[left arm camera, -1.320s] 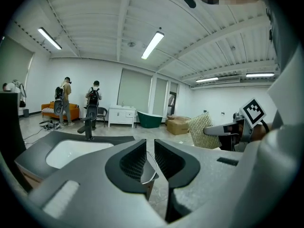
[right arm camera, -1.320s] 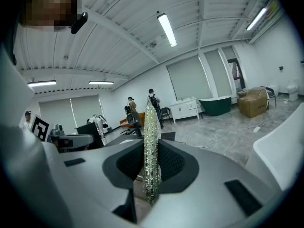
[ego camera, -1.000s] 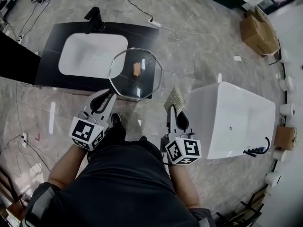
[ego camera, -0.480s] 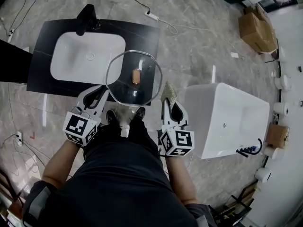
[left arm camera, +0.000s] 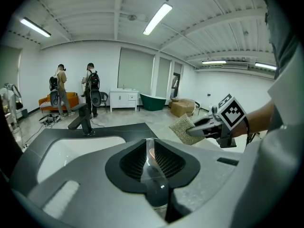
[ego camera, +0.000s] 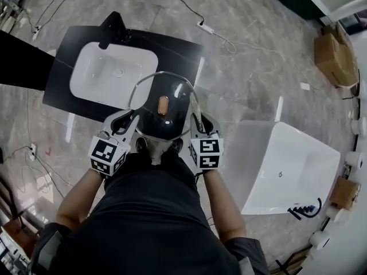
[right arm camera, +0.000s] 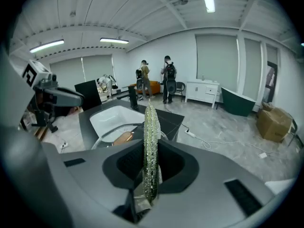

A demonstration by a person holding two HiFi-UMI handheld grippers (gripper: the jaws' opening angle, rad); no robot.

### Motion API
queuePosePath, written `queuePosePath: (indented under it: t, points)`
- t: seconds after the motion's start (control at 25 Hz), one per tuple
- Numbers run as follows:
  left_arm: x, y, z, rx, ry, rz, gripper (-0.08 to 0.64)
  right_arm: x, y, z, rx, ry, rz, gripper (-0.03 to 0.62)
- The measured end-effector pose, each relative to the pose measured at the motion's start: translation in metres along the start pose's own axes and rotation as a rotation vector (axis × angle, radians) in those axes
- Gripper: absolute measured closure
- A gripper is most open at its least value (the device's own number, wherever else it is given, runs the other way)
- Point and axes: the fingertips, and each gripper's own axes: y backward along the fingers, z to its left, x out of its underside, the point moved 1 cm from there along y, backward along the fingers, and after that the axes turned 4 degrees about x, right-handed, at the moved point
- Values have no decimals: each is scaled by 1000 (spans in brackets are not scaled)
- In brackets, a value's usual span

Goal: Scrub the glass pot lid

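The left gripper (ego camera: 131, 119) is clamping the lid (ego camera: 170, 120) by its rim at the lid's 8 o'clock, holding it up over the counter's (ego camera: 186, 49) near edge. The right gripper (ego camera: 196, 121) is pinching a sponge (right arm camera: 150, 141) edge-on at the lid's 4 o'clock, just beside the rim. The sink (ego camera: 114, 73) is sitting at the lid's 11 o'clock, and the tub (ego camera: 261, 153) is well apart at 4 o'clock.

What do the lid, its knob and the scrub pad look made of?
Lid: clear glossy glass; the counter shows through, and the rim looks metal. Knob: smooth brown, probably wood or wood-look plastic. Scrub pad: woven glittery mesh, likely synthetic fibre; it sparkles pale green-gold.
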Motion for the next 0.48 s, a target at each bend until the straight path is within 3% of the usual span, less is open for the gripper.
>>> queuePosePath:
  t: [0.24, 0.48]
  points:
    - [25, -33, -10, -21, -25, 100, 506, 18, -50, -18, -51, 139, 92, 529]
    - [54, -39, 2, 17, -10, 154, 506, 3, -101, -1, -52, 441, 120, 529]
